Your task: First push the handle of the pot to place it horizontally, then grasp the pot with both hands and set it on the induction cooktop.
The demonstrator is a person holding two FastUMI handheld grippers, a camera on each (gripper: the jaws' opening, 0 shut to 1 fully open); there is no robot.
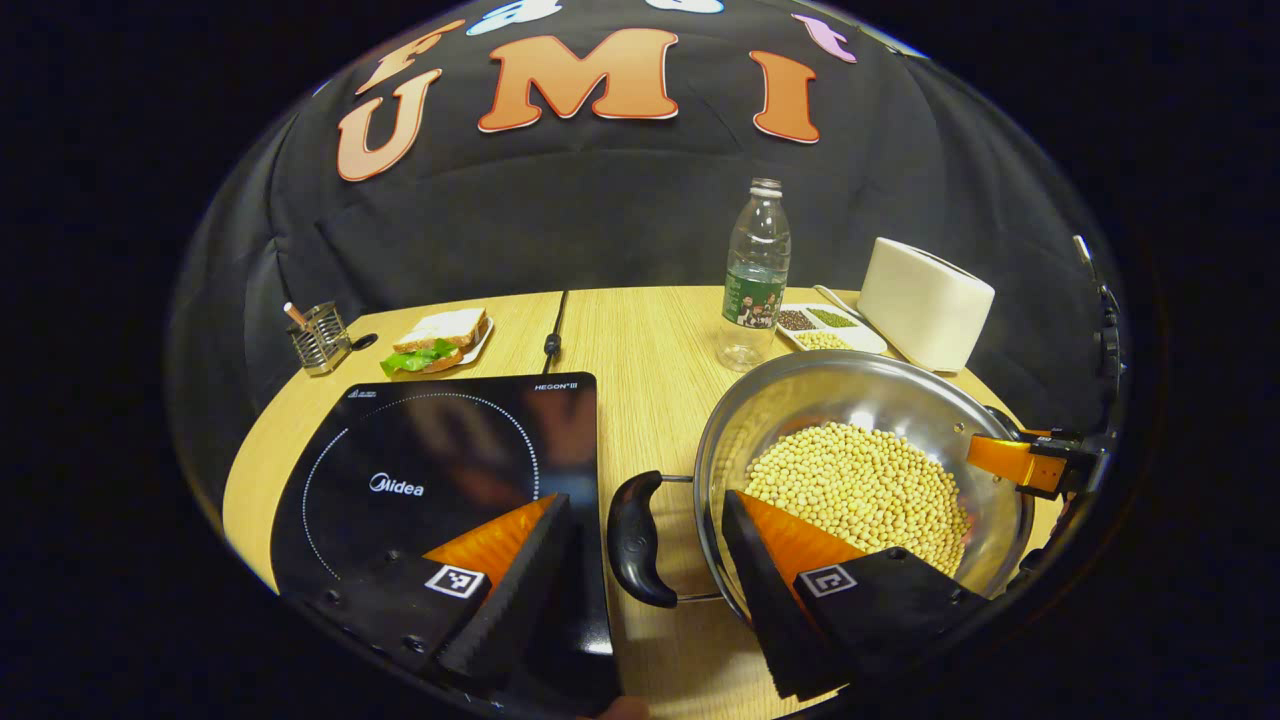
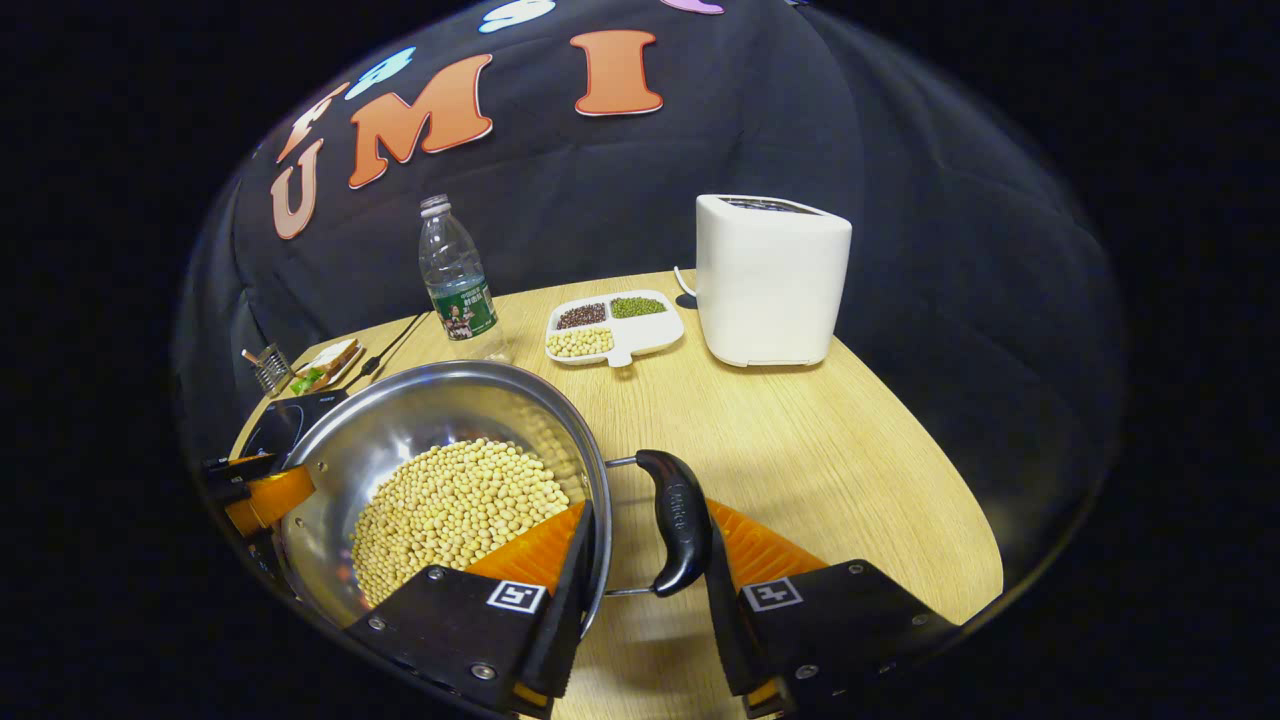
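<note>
A steel pot (image 1: 860,390) holding soybeans (image 1: 860,485) stands on the wooden table, right of the black induction cooktop (image 1: 420,470). Its near black handle (image 1: 635,540) lies between the fingers of my left gripper (image 1: 643,500), which is open: one finger hangs over the cooktop, the other over the pot's rim. At the far rim is my right gripper (image 1: 1020,465). In the right gripper view, the pot (image 2: 420,410) is at the left and my right gripper (image 2: 645,505) is shut on it, one finger inside the rim, the other against the handle (image 2: 680,520). My left gripper (image 2: 250,495) is at the opposite rim.
A water bottle (image 1: 755,275), a divided tray of beans (image 2: 612,325) and a white toaster (image 2: 770,280) stand behind the pot. A sandwich on a plate (image 1: 440,340) and a metal utensil holder (image 1: 318,338) sit behind the cooktop. A black cable (image 1: 553,335) runs to the back.
</note>
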